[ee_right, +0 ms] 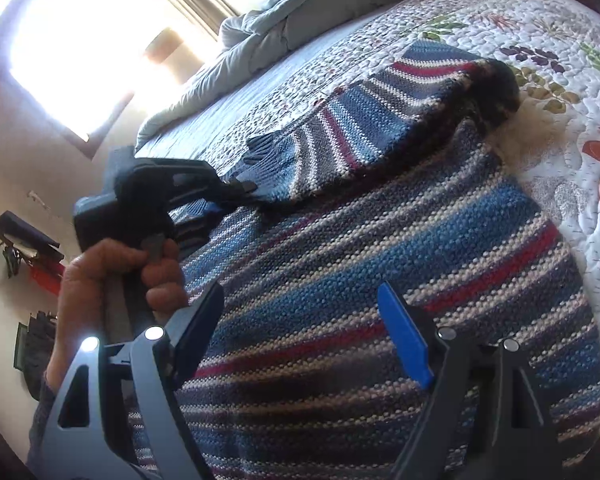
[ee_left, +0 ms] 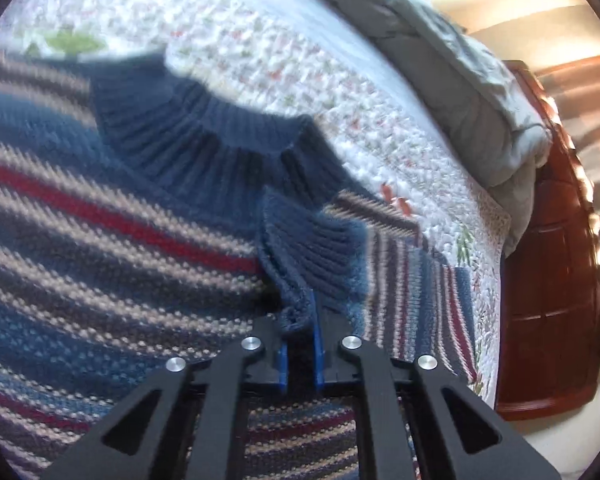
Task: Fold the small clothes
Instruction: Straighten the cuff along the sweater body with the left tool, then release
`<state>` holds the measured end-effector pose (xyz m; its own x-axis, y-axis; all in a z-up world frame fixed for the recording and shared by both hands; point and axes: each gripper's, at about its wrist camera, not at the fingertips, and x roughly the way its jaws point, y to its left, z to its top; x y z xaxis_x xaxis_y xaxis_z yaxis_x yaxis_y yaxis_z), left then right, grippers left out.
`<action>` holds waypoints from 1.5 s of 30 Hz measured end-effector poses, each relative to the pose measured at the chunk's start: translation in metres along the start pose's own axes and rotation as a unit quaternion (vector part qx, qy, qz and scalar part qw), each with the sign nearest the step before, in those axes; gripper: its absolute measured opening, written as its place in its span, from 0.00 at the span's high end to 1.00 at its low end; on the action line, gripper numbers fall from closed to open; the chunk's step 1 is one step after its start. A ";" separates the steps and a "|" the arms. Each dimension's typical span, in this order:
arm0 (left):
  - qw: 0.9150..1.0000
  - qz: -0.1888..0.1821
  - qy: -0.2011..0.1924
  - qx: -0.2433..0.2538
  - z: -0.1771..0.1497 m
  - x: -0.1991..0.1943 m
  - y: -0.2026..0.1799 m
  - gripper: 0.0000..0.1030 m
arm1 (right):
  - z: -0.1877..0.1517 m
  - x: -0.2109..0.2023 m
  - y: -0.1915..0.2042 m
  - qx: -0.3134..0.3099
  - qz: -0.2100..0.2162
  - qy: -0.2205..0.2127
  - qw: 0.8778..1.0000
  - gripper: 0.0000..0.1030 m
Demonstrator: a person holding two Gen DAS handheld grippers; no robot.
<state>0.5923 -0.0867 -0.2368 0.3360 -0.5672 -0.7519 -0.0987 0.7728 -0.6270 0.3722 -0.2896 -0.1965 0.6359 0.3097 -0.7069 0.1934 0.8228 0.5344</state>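
Note:
A striped knit sweater (ee_left: 100, 248) in blue, red, grey and cream lies spread on a quilted bed; it also fills the right wrist view (ee_right: 380, 264). My left gripper (ee_left: 300, 320) is shut on the sleeve's navy ribbed cuff (ee_left: 312, 248), holding the sleeve over the sweater's body near the ribbed collar (ee_left: 204, 136). In the right wrist view the left gripper (ee_right: 244, 190) shows held by a hand, with the sleeve (ee_right: 360, 128) drawn across. My right gripper (ee_right: 300, 320) is open and empty just above the sweater's body.
The floral quilt (ee_right: 560, 80) covers the bed. A bunched grey-blue duvet (ee_left: 460, 80) lies along its far side. A red-brown wooden bed frame (ee_left: 548, 280) edges the bed. A bright window (ee_right: 80, 40) and wall items (ee_right: 24, 248) are beyond.

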 end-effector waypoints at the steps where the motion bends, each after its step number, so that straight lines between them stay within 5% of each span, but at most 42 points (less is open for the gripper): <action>1: 1.000 -0.002 -0.006 0.014 0.000 -0.007 -0.005 0.93 | 0.000 0.001 0.000 -0.001 0.001 0.001 1.000 0.23; 13: 0.995 -0.008 -0.046 0.093 0.021 -0.092 -0.041 0.93 | 0.000 0.004 0.007 -0.018 -0.001 0.005 1.000 0.23; 23: 0.995 -0.017 -0.073 0.072 0.041 -0.142 0.008 0.93 | -0.002 0.008 0.015 -0.036 -0.010 0.006 0.999 0.23; 45: 0.999 0.006 -0.043 0.020 0.015 -0.125 0.117 0.93 | -0.005 0.012 0.026 -0.081 -0.032 -0.005 0.996 0.23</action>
<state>0.5525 0.0789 -0.2127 0.4151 -0.5329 -0.7373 -0.0664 0.7905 -0.6088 0.3812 -0.2623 -0.1937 0.6336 0.2510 -0.7318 0.1105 0.9068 0.4067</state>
